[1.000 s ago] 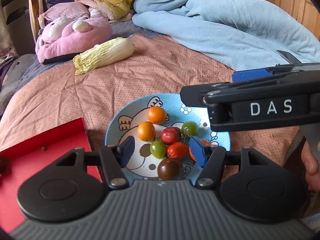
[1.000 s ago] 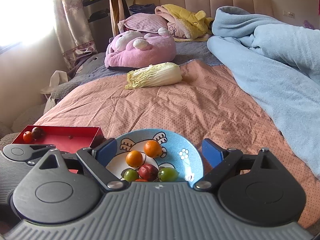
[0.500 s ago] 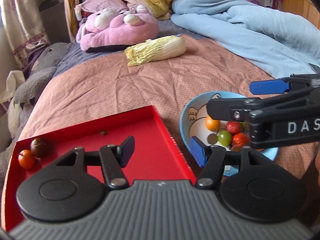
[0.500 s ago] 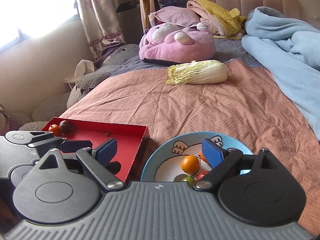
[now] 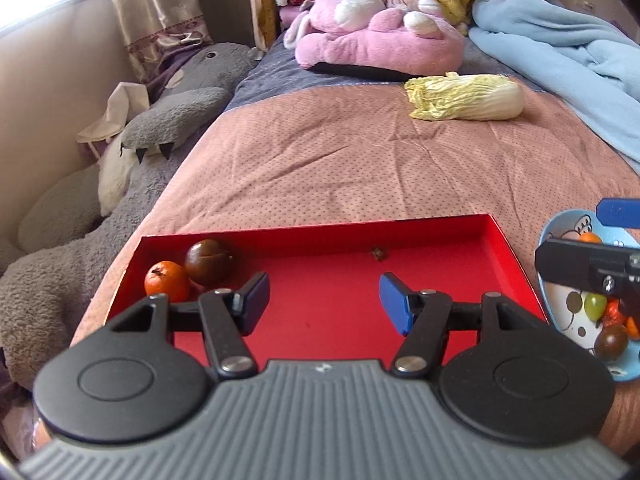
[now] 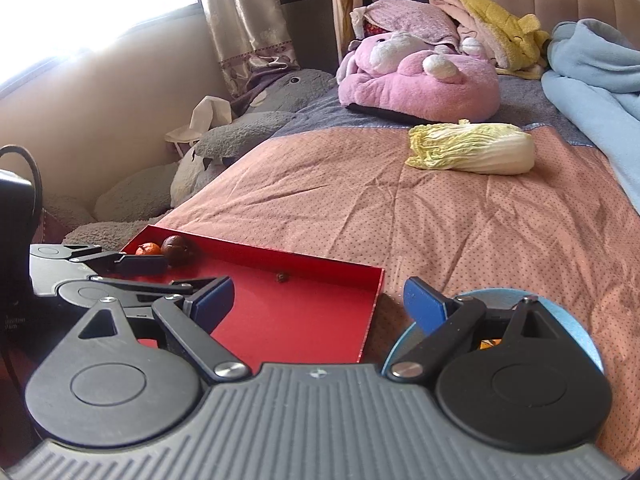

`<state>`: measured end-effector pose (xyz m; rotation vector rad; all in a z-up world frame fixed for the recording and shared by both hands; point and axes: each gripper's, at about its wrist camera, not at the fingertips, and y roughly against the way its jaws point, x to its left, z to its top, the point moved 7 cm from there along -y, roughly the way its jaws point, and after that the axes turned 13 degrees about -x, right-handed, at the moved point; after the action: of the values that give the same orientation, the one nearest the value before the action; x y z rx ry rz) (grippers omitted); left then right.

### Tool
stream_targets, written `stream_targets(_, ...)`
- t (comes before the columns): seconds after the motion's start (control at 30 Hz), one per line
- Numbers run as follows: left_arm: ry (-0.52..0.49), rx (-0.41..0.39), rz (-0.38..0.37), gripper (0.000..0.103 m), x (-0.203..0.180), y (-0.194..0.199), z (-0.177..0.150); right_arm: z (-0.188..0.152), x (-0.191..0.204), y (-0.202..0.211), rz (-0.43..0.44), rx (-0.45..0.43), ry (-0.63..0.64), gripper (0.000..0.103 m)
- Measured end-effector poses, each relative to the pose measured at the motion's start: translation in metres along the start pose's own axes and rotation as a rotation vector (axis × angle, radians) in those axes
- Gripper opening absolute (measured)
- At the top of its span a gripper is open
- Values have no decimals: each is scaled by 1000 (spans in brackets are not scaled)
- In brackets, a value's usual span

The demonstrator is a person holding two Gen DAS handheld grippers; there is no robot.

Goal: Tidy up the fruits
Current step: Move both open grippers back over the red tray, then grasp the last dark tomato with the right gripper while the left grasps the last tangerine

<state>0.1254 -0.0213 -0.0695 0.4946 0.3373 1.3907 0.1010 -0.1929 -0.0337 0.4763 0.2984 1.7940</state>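
Both hand-held grippers, left point(image 5: 324, 300) and right point(image 6: 318, 304), gape empty; red tray point(image 5: 440, 236) holds two tomatoes point(image 5: 188, 270).

I see a red tray point(image 5: 440, 240) with a smooth, slightly shiny inside, on a matt pink dotted bedspread point(image 5: 340, 160) of creased cloth. The blue plate point(image 5: 560, 312) looks glazed and glossy. The pink plush toy point(image 5: 380, 40) and grey plush toy point(image 5: 160, 120) are fuzzy; the light blue blanket point(image 5: 560, 48) is soft fleece.
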Motion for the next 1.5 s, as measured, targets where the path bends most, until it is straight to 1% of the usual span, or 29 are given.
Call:
stream_targets(0.13, 47, 10, 42, 63, 20, 2, -5, -2, 17, -14, 54, 9, 11, 94)
stream_targets(0.27, 89, 7, 77, 63, 41, 10, -10, -4, 31, -33, 83, 19, 15, 94)
stream_targets(0.5, 133, 29, 138, 63, 70, 23, -24, -9, 62, -69, 142, 38, 43, 94)
stream_targets(0.63, 174, 44, 174, 63, 84, 29, -29, -5, 89, -92, 194, 44, 69, 93)
stream_targets(0.67, 188, 45, 178, 63, 86, 29, -30, -2, 97, -98, 208, 42, 76, 92)
stream_targets(0.7, 196, 43, 180, 63, 88, 30, -31, 0, 106, -103, 227, 40, 84, 87)
stream_targets(0.8, 172, 53, 207, 63, 91, 29, -34, 3, 133, -121, 282, 46, 140, 78)
stream_targets(0.87, 170, 69, 214, 63, 93, 27, -37, -2, 144, -133, 283, 65, 182, 73)
stream_targets(0.93, 175, 82, 223, 63, 96, 26, -39, -8, 150, -143, 287, 93, 172, 69)
stream_targets(1.07, 199, 101, 239, 63, 102, 26, -43, -24, 154, -160, 281, 137, 162, 67)
stream_targets(1.17, 213, 111, 246, 63, 105, 27, -45, -35, 156, -174, 279, 163, 150, 62)
stream_targets(1.37, 251, 115, 271, 63, 113, 25, -46, -43, 164, -195, 272, 166, 146, 56)
stream_targets(1.5, 290, 128, 269, 63, 117, 22, -47, -43, 171, -202, 269, 154, 143, 54)
